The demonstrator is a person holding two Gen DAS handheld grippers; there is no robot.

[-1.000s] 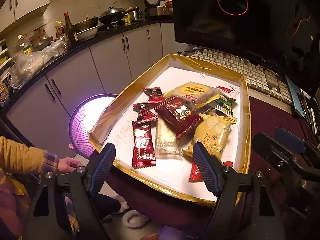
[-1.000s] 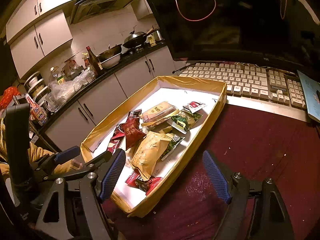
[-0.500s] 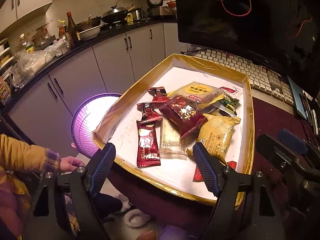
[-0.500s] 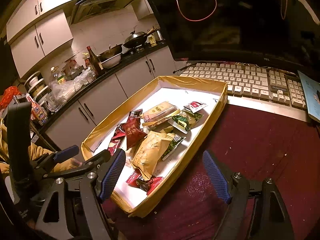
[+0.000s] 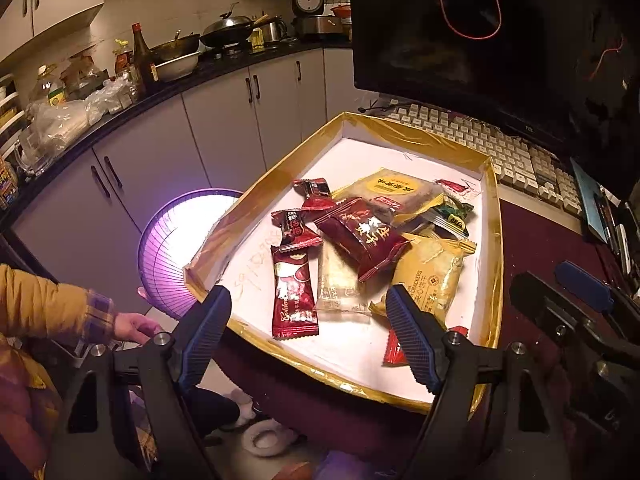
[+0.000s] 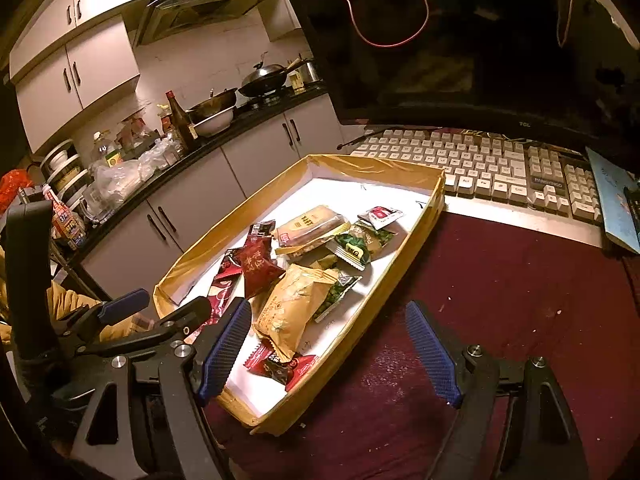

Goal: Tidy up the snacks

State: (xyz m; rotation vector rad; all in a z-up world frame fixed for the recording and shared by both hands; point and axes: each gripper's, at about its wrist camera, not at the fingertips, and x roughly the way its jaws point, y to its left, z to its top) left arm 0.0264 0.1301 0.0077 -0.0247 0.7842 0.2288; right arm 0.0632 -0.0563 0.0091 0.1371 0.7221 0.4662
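A shallow cardboard tray (image 5: 494,208) with gold-taped walls and a white floor fills the middle of the left wrist frame, resting on a dark red tabletop (image 6: 520,300) with its near left corner jutting past the table edge. A loose pile of snack packets lies inside it: a long dark red bar wrapper (image 5: 294,292) at lower centre, a clear pale packet (image 5: 340,284) just right of it, a maroon packet (image 5: 362,234) tilted across the top of the heap, a yellow cracker bag (image 5: 430,276) to the right, a flat yellow-labelled packet (image 5: 394,192) toward the far end, and a green packet (image 5: 450,216) beside it. The left gripper (image 5: 308,332) sits at the bottom of its frame, just short of the tray's near wall, its blue ribbed fingers (image 5: 208,328) spread wide and holding nothing. In the right wrist frame the right gripper (image 6: 328,352) hangs at lower centre, straddling the tray's right wall, its fingers (image 6: 430,354) likewise wide apart and empty, one over the tray's near end, the other over the tabletop. A white keyboard (image 6: 480,164) lies beyond the tray at upper right, under a dark monitor (image 6: 480,40). At the lower left of the left wrist frame a hand (image 5: 134,326) emerges from a mustard sleeve (image 5: 40,300), near a round fan (image 5: 172,248) glowing purple below the table. Grey kitchen cabinets (image 5: 224,128) and a cluttered counter (image 5: 120,80) line the upper left.
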